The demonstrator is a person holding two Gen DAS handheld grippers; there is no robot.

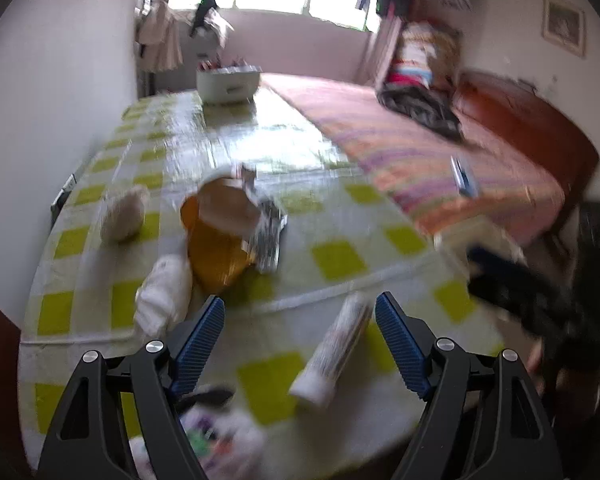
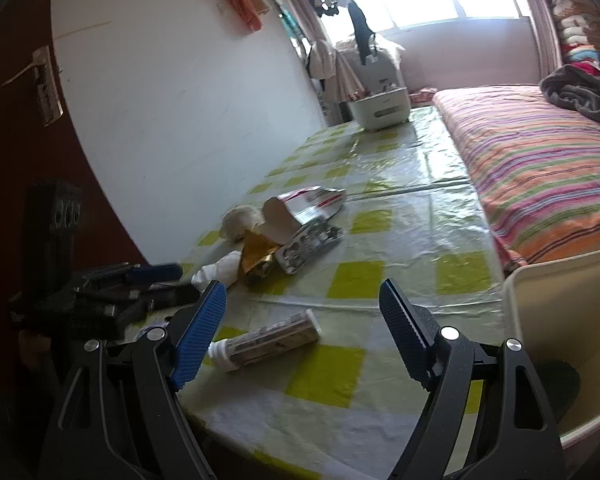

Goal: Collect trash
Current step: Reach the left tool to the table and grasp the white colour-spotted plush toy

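Trash lies scattered over the worktop (image 2: 400, 216), which is covered in a glossy cloth of white and yellow-green checks. Nearest both cameras is a small tube (image 2: 266, 340) on its side, white cap at one end and a printed, silvery body; in the left wrist view the same tube (image 1: 332, 354) lies between the spread blue pads. Farther back sits a cluster: a crumpled gold foil wrapper (image 2: 258, 258), an emptied silver blister pack (image 2: 310, 246), a torn carton (image 2: 306, 206) with a red and white print and its pale inside showing, a wad of white tissue (image 2: 218, 270) touching the foil, and a pale crumpled ball (image 2: 240, 220) behind them near the wall. The left gripper (image 1: 300, 312) is spread wide and holds nothing. The right gripper (image 2: 302, 300) is likewise spread and empty, with the tube just below its left pad. A white box (image 2: 380, 114) stands at the worktop's far end, and a striped bed (image 2: 540, 168) runs alongside.
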